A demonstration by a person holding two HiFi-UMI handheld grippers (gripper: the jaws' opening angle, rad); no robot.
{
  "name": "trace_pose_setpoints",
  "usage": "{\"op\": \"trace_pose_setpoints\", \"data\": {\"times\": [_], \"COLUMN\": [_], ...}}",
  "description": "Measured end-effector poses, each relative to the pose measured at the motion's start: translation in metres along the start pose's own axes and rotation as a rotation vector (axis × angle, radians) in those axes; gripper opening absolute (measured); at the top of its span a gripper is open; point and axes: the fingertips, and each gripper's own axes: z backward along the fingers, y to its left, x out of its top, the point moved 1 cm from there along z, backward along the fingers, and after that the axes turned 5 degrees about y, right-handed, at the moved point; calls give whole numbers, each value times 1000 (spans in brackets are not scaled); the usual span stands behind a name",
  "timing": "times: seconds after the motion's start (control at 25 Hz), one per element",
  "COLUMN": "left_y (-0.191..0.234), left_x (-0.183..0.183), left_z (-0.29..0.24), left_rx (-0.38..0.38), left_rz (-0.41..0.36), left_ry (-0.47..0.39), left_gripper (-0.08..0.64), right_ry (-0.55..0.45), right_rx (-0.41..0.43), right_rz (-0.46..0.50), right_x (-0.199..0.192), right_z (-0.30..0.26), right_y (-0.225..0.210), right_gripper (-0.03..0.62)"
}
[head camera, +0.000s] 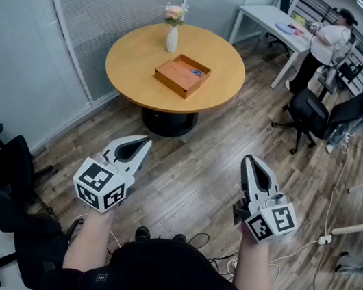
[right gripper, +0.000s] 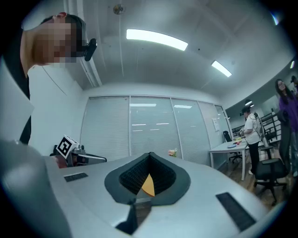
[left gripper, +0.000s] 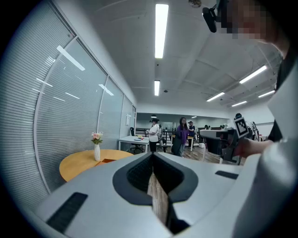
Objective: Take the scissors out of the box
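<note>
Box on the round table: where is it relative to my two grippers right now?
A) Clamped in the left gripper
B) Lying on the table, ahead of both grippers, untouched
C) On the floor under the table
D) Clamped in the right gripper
B: in the head view the box lies on the round table near the vase, while the left gripper and right gripper hang over the floor short of it, jaws together and empty.

box point(head camera: 182, 75): on the table point(head camera: 137, 63), middle
scissors point(head camera: 195, 74): in the box
vase point(head camera: 172, 37): on the table, far edge
</note>
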Motion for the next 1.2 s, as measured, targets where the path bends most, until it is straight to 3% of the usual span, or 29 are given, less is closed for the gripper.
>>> {"op": "trace_pose_setpoints", "data": {"times": [0.44,0.68,1.2], "left_y": [-5,-9,-65], "left_x": [-5,0,-8], "left_z": [0,3,-11], "left_rx": [5,40,60], "left_rz": [21,33,37], "left_ry": [0,-26,-10], "left_gripper": [14,14,14], "right_ry": [-3,-24,-24], "right_rx": [-10,60,76], "right_rz": [-9,-27,-81], "right_x": [-3,3,-6], "right_z": [8,20,71], "right_y": [-5,-4,-41], "right_gripper": [34,35,37]}}
